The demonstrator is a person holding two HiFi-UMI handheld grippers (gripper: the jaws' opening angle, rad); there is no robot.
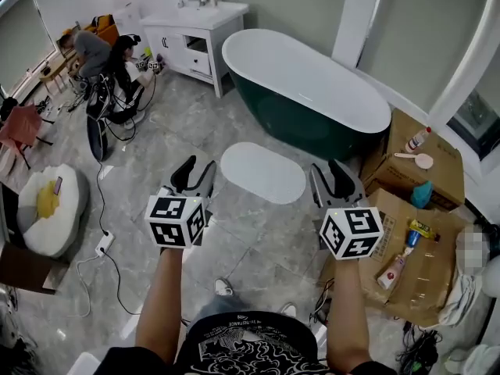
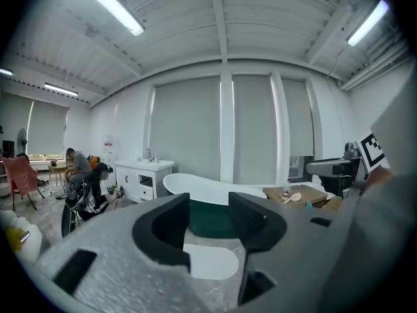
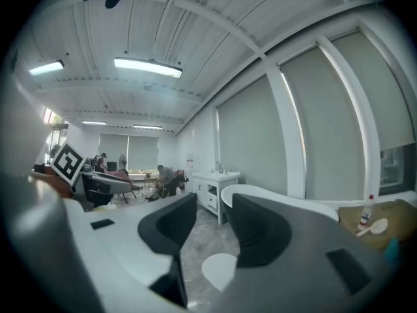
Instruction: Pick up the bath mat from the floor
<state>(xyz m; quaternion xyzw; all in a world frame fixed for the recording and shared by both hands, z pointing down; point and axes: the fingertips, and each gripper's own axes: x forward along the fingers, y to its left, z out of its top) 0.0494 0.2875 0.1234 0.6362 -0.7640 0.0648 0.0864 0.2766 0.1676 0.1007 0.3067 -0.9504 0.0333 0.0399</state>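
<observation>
Bare forearms [image 1: 160, 303] reach out from the lower edge of the head view, each holding a marker-cubed tool above the floor [image 1: 180, 143]. Between and ahead of them lies the bath mat [image 1: 262, 172], a white oval spread flat on the grey marbled tiles, touched by neither tool.

The left hand-held gripper [image 1: 194, 170] is up off the floor at the mat's left. Its own view shows its dark jaws [image 2: 210, 223] partly apart, with only the distant mat [image 2: 212, 263] seen through the gap. The right hand-held gripper [image 1: 336, 172] is at the mat's right. Its jaws [image 3: 212, 230] are likewise partly apart and hold nothing, and the mat [image 3: 220, 269] shows low between them.

Just behind the mat stands a freestanding bathtub [image 1: 312, 84], dark green outside and white inside. A white vanity [image 1: 195, 37] with a basin is near the tub's far end. Cardboard boxes [image 1: 437, 174] carrying bottles and a brush sit to the right. Far left, an egg-shaped cushion [image 1: 48, 209] lies on the floor, and people [image 1: 94, 53] sit at the back.
</observation>
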